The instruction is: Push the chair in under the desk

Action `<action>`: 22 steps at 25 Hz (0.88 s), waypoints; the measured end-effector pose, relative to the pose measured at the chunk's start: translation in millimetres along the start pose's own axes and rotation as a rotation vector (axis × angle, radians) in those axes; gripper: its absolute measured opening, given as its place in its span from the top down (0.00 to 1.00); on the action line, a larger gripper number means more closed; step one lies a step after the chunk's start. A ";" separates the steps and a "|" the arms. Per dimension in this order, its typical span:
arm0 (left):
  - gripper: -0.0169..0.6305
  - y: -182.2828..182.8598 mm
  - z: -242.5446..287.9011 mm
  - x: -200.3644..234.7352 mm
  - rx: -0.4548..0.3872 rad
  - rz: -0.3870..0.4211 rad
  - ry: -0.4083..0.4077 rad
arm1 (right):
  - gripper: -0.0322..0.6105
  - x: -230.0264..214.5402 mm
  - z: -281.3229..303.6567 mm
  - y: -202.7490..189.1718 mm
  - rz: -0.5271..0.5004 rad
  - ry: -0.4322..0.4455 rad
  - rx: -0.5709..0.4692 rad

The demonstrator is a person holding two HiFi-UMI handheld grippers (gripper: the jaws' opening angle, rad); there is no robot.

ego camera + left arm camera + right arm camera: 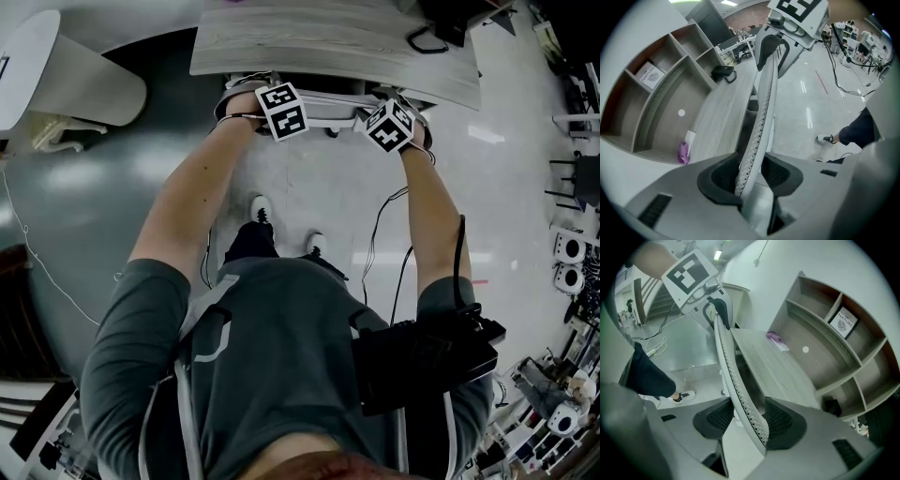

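The white mesh chair back (328, 105) stands at the front edge of the grey wood desk (328, 42), seat hidden beneath it. My left gripper (246, 97) sits on the back's left end. In the left gripper view the perforated rim of the chair back (764, 108) runs between the jaws of the left gripper (751, 176), with both pads against it. My right gripper (401, 111) is at the right end. There the chair back (726, 357) passes between the jaws of the right gripper (749, 418), leaning on the far pad, with a gap to the near one.
A shelf unit with a framed card (649, 75) rises behind the desk. A pink thing (683, 152) and a black object (723, 72) lie on the desktop. The person's shoes (261, 211) and loose cables (384, 225) are on the floor. A white round table (56, 75) stands left.
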State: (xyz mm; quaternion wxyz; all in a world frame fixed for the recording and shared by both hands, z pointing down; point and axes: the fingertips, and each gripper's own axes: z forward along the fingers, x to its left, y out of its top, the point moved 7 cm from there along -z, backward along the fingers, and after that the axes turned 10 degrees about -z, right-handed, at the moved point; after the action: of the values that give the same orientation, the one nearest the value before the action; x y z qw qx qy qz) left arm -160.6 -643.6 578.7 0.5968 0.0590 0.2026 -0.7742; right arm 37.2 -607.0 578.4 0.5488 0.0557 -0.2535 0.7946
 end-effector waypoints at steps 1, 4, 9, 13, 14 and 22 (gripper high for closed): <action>0.74 -0.9 0.5 0.5 -0.007 0.006 0.007 | 0.61 0.3 0.8 1.0 0.003 -0.004 0.003; 0.73 -4.0 1.2 0.0 -0.040 0.001 0.019 | 0.61 3.7 1.4 2.2 0.014 -0.027 0.000; 0.66 -8.3 -10.8 -0.2 -0.147 -0.203 -0.060 | 0.61 9.3 -17.2 -6.2 0.134 -0.043 -0.101; 0.66 -17.8 -30.4 -3.3 -0.247 -0.347 -0.065 | 0.61 14.6 -42.7 -10.4 0.258 -0.048 -0.202; 0.67 -21.1 -36.1 -3.6 -0.268 -0.371 -0.056 | 0.62 16.8 -48.6 -9.5 0.281 -0.048 -0.227; 0.72 -32.0 -99.6 -31.0 -0.425 -0.520 -0.035 | 0.76 40.1 -107.8 -18.1 0.383 -0.065 -0.383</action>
State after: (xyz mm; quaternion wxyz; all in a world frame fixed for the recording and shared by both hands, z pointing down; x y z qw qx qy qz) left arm -197.3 -570.9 506.1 0.3814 -0.1337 0.3575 -0.8419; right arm 58.2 -518.4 506.0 0.3807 -0.0727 -0.4225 0.8193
